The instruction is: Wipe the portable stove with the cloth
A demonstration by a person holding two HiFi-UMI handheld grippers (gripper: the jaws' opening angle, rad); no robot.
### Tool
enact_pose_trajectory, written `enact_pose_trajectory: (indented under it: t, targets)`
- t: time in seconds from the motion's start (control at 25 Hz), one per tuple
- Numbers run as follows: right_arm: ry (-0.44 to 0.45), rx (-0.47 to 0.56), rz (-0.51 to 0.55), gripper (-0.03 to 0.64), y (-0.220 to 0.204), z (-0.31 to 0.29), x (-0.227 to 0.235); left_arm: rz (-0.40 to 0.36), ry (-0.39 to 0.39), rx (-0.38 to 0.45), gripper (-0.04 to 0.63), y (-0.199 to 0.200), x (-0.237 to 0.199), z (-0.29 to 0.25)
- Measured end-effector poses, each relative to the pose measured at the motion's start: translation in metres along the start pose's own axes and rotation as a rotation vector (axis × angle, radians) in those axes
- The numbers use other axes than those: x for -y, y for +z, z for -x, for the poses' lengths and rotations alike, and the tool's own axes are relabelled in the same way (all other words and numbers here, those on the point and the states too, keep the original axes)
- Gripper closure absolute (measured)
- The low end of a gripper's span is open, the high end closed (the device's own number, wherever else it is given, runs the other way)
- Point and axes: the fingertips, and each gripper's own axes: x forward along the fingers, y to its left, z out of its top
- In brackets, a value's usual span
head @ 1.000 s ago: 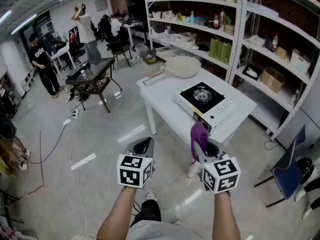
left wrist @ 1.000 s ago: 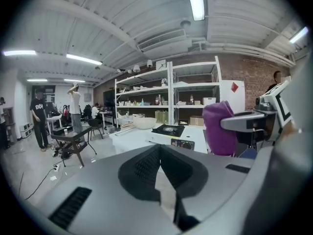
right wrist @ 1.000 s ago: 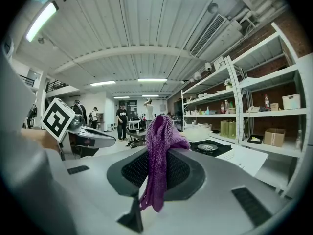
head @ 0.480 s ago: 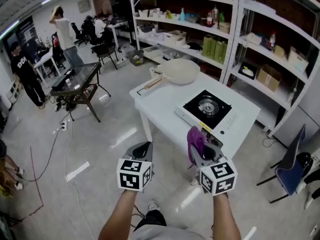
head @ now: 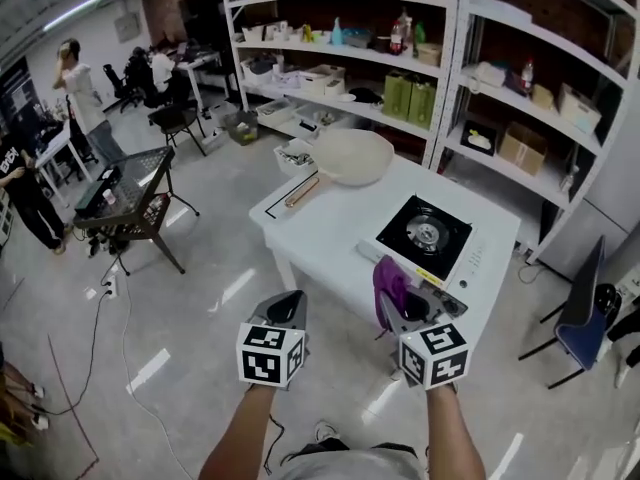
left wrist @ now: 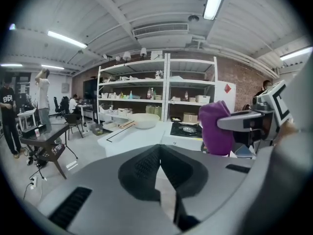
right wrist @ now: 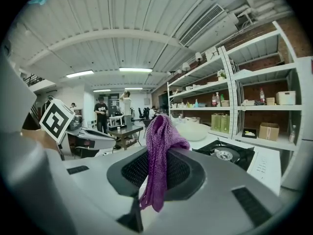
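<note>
Clamping cloth [right wrist: 159, 131], R gripper [right wrist: 155, 168], hangs vertical

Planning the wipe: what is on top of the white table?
On the table sit the stove and a pale pan with a wooden handle, apart. The cloth in the right gripper covers part of the near edge, so that spot is hidden.

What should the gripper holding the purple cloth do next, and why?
Probably move the right gripper forward and down until the cloth touches the stove. The cloth is pinched in its jaws, but the stove sits ahead on the table, not yet touched.
</note>
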Motion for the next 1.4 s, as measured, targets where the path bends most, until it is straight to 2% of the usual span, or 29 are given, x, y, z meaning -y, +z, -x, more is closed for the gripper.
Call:
enact_pose_trajectory:
  t: [0.32,0.6,0.8,1.4]
  targets:
    - [-0.087,0.013,-0.012,0.554,0.01,-0.025,0.017,-0.053,-0.11,-0.004,0.591,0.014,-0.006,-0.04]
    - [-0.169,0.033,-0.045,0.554,0.01,-0.037,0.055,-0.101,-0.188,-0.014,0.591,0.024,0.0,-0.083]
    - [-0.233,0.045,-0.06,0.554,0.014,-0.049,0.094,-0.124,-0.24,-0.018,0.591,0.039,0.005,-0.128]
    - [-0.411,0.057,-0.13,0.554,0.026,-0.067,0.224,-0.207,-0.423,-0.043,0.591,0.09,0.054,-0.274]
